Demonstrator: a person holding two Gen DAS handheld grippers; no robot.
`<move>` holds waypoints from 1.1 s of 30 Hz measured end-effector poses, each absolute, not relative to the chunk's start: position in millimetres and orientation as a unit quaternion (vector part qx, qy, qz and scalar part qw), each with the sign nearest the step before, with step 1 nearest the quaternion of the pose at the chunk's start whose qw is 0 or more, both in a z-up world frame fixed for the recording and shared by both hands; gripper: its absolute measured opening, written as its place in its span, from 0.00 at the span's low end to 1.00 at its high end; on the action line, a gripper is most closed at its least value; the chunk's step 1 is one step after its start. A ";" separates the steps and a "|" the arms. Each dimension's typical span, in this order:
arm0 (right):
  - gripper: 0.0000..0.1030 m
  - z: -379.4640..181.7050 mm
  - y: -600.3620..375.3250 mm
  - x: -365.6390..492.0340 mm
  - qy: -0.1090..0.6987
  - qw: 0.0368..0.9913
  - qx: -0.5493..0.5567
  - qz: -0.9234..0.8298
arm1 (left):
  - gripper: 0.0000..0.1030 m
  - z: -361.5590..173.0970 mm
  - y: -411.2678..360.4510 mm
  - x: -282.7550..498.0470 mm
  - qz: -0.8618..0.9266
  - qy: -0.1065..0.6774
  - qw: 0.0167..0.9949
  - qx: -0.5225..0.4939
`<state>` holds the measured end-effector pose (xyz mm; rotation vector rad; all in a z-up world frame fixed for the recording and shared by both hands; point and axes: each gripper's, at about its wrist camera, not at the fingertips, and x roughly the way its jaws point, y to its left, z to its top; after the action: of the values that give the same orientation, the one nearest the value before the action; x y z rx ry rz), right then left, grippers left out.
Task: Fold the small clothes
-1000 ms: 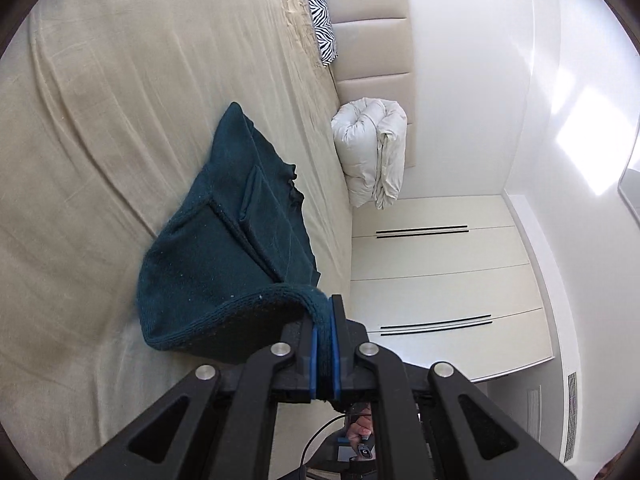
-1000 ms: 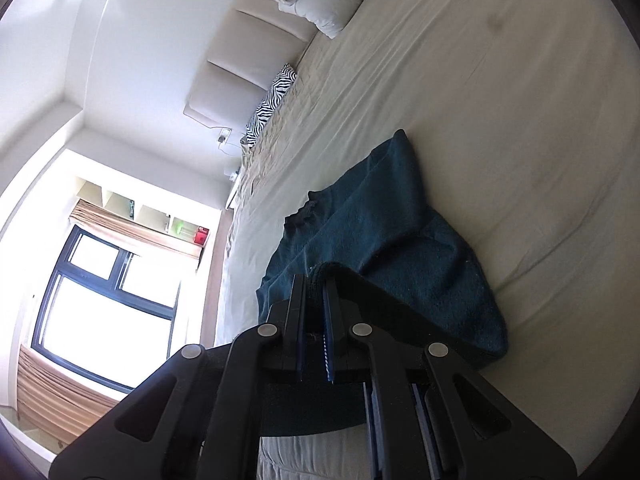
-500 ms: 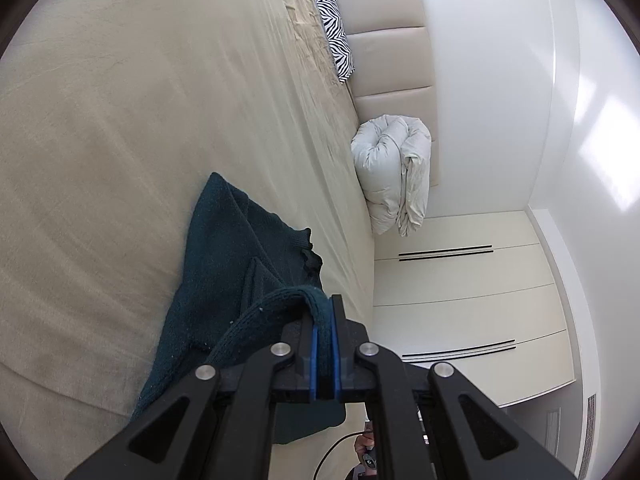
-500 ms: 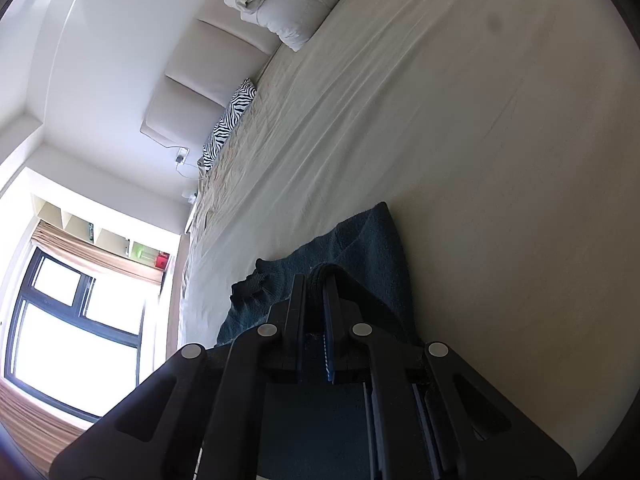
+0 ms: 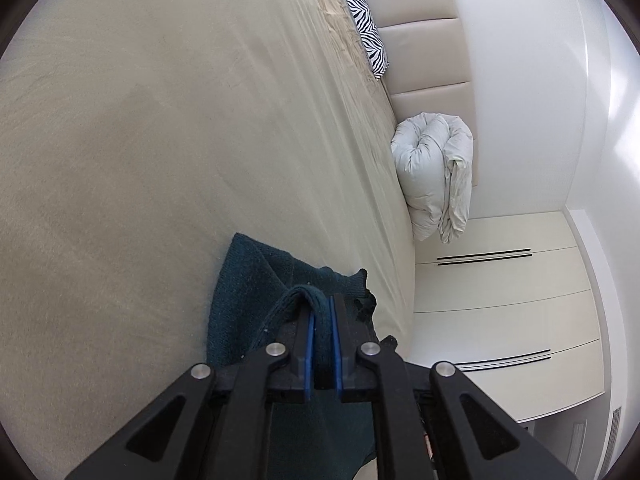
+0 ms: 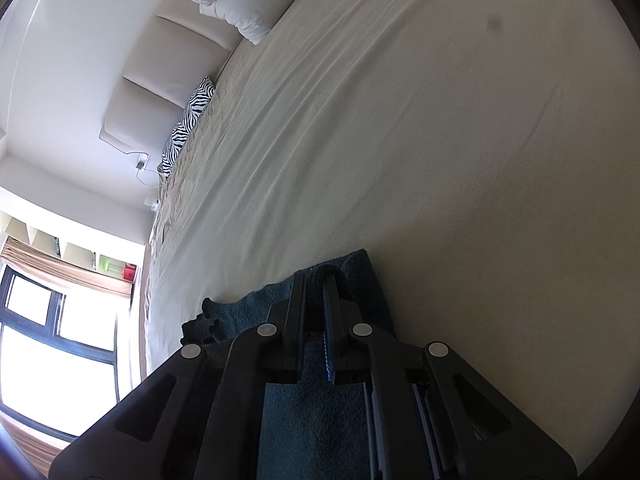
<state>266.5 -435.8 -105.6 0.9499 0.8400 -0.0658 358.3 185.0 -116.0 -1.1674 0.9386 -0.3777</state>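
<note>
A dark teal knitted garment (image 5: 248, 292) lies on the beige bed sheet (image 5: 160, 140), near the mattress's edge. My left gripper (image 5: 322, 304) has a thick fold of the garment's hem between its blue pads; its jaws are opening slightly but the pads still touch the knit. In the right wrist view the same garment (image 6: 248, 312) lies low on the sheet (image 6: 440, 140), and my right gripper (image 6: 316, 280) is shut on another part of the hem. Both held edges are close above the rest of the garment. Most of the cloth is hidden under the gripper bodies.
A zebra-striped pillow (image 5: 366, 28) and a rolled pale duvet (image 5: 436, 176) lie at the padded headboard (image 5: 420, 56). White wardrobe drawers (image 5: 500, 300) stand beyond the bed's edge. A bright window (image 6: 52, 340) fills the right wrist view's lower left.
Both grippers moved forward and down over the bed, carrying the hem over the rest of the garment. Far less cloth now shows ahead of them. The left pads stand slightly further apart.
</note>
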 end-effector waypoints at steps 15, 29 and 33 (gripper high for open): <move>0.62 -99.3 -448.1 255.5 0.383 0.824 0.415 -0.050 | 0.64 -87.2 191.7 301.4 -0.155 0.402 0.780 -0.455; 0.47 -96.5 -397.1 163.5 0.466 0.854 0.229 -0.004 | 0.64 -97.6 154.9 222.4 -0.145 0.434 0.817 -0.350; 0.47 -101.0 -405.4 138.3 0.467 0.848 0.250 -0.002 | 0.62 -102.7 149.3 218.9 -0.136 0.437 0.826 -0.329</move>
<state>138.3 -405.4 -101.0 0.5269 0.9852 -0.0050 218.9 149.3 -102.7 -0.6979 0.9283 -0.2880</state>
